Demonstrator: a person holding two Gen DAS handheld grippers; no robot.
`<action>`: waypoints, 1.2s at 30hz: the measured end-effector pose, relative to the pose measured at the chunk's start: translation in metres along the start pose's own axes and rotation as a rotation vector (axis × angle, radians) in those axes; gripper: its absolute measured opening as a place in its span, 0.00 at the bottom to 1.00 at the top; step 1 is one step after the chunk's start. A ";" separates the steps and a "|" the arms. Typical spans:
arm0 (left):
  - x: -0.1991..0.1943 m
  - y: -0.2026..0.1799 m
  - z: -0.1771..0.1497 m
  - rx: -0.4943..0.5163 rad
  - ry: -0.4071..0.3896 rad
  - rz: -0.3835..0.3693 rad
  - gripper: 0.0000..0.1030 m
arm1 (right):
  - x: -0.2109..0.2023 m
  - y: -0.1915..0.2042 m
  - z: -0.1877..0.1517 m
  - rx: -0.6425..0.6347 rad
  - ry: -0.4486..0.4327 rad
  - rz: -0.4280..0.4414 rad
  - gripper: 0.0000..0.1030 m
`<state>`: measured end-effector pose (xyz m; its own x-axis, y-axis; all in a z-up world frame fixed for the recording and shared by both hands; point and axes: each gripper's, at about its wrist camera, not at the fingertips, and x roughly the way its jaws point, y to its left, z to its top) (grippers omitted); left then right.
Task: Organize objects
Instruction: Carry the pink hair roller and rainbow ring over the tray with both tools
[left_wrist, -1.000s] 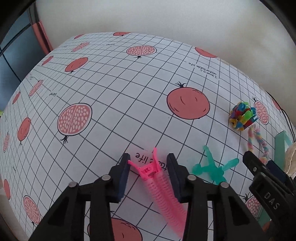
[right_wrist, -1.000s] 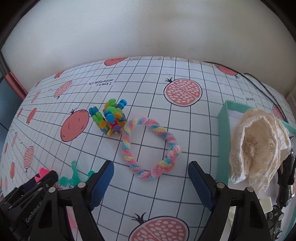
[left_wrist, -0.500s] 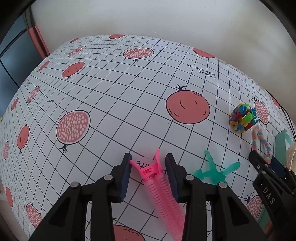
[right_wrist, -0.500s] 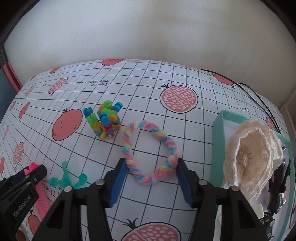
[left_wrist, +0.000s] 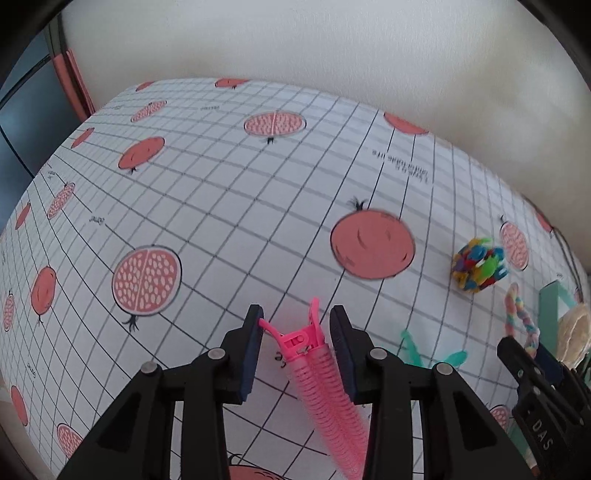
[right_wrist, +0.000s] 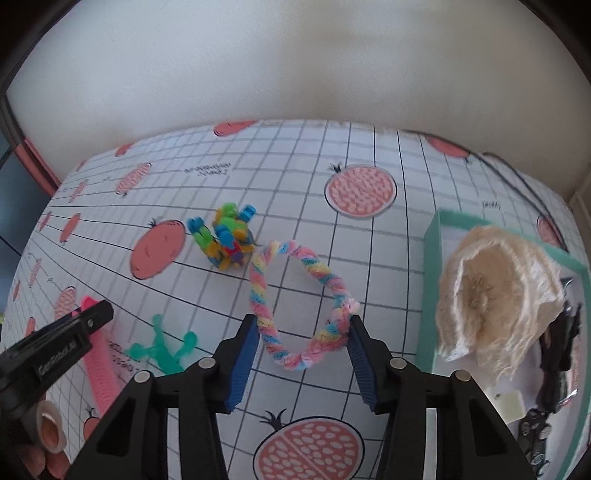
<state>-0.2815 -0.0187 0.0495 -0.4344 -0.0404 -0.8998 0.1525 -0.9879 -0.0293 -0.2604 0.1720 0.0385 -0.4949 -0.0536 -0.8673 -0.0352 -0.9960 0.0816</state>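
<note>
The left gripper is closed against a pink hair clip, whose long axis runs along the fingers, hinge end pointing away. The right gripper is partly closed, both pads touching a pastel twisted loop lying flat on the tablecloth. Rightmost, the teal box holds a cream lace piece and black accessories.

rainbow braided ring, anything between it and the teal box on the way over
Nothing visible does. The rainbow braided ring sits between the right gripper fingers, and only bare tablecloth lies between it and the teal box. A cream lace piece already fills much of the box.
</note>
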 end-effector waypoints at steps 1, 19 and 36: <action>-0.004 -0.001 0.001 -0.001 -0.010 -0.001 0.37 | -0.003 0.001 0.001 -0.004 -0.007 0.003 0.49; -0.079 -0.053 0.018 0.057 -0.160 -0.113 0.37 | -0.095 -0.043 0.014 0.020 -0.162 0.009 0.49; -0.114 -0.186 -0.026 0.268 -0.181 -0.252 0.37 | -0.151 -0.161 -0.007 0.168 -0.232 -0.095 0.49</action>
<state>-0.2373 0.1740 0.1460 -0.5812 0.2059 -0.7872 -0.2053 -0.9733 -0.1030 -0.1743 0.3395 0.1529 -0.6673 0.0760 -0.7409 -0.2241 -0.9692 0.1024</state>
